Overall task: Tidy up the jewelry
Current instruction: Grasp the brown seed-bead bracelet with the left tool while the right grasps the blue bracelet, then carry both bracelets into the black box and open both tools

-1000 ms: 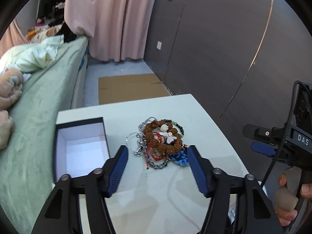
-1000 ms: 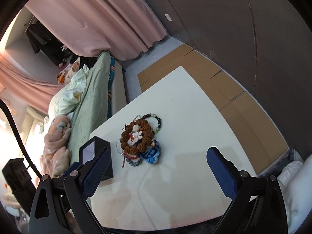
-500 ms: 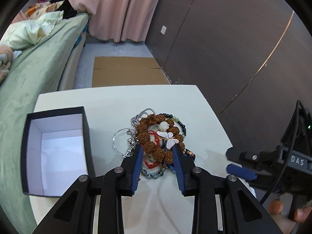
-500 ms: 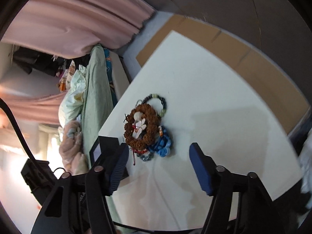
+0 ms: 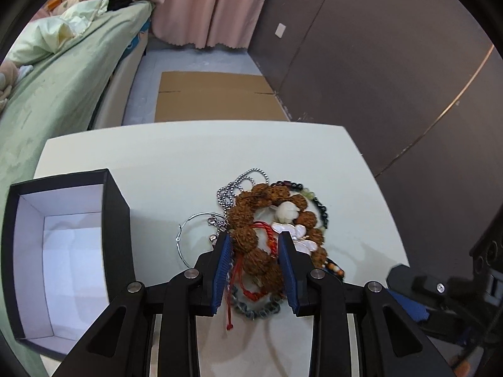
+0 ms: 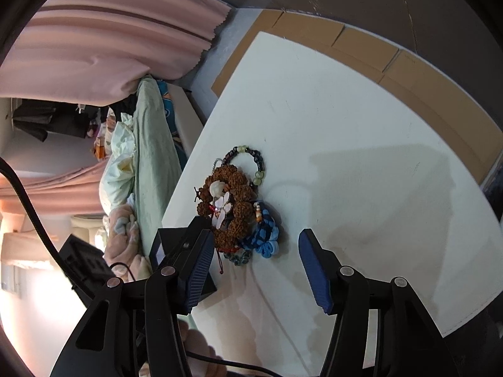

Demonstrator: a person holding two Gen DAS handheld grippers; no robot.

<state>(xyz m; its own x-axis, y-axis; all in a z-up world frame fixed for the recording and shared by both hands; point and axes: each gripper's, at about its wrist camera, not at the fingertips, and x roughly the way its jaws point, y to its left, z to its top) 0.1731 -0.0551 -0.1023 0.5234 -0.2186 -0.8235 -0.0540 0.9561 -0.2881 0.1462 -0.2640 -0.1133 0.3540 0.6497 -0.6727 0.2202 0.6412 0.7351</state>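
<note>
Black hand-held gripper (image 5: 254, 245), blue ribbed pads (image 5: 223, 264)

- The left claw (image 5: 254, 245) is lower and much nearer the jewelry pile (image 5: 270, 235) than a second ago, when it hung back over bare worktop (image 5: 188, 157).
- Its jaws, then spread wider than the whole pile, now stand narrow on either side of the brown bead bracelet (image 5: 251, 242).
- The right claw (image 6: 254, 251) has dropped and rolled, so the room sits tilted in its view.
- Its jaws have narrowed from nearly full spread.
- The pile looms larger in both views.
</note>
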